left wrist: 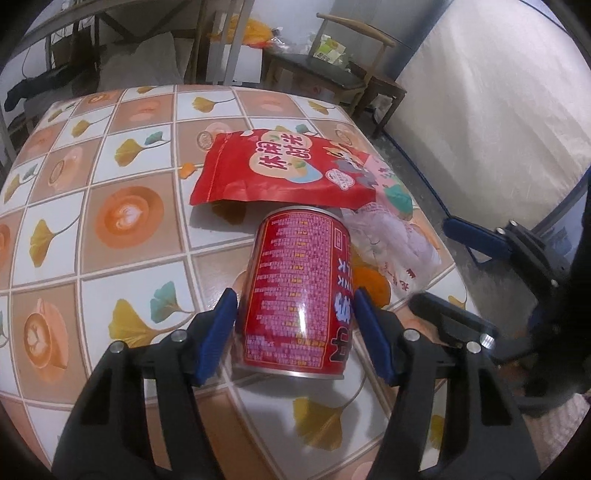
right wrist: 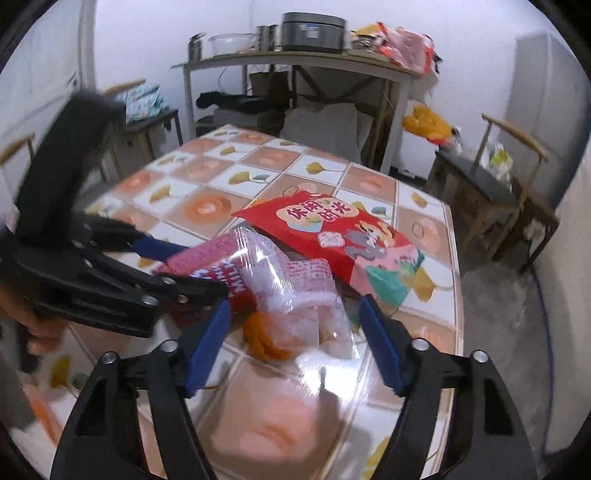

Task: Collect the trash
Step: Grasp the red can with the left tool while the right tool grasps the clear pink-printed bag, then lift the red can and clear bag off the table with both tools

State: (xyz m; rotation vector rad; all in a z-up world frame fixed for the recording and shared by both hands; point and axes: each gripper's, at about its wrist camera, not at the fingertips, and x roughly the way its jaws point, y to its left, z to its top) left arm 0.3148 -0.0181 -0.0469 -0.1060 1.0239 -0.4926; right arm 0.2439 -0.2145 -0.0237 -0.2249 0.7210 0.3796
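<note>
1. Left gripper (left wrist: 295,325) clamps the red can (left wrist: 299,291), which lies on the table (left wrist: 110,184).
2. Right gripper (right wrist: 291,332) is released (clear wrapper (right wrist: 295,295) between its fingers, untouched); red snack bag (right wrist: 332,229) lies beyond.

Tiled-pattern table (left wrist: 110,206) lay under and ahead of jaws. Wooden chair (left wrist: 354,70) stood beyond jaws, past table's far right corner, papers on seat. Metal shelf rack (right wrist: 295,62) stood far ahead of jaws, bearing dark cooker (right wrist: 314,31), glass bowl (right wrist: 229,44), steel canister (right wrist: 197,46). Yellow bag (right wrist: 424,123) sat beside rack.
</note>
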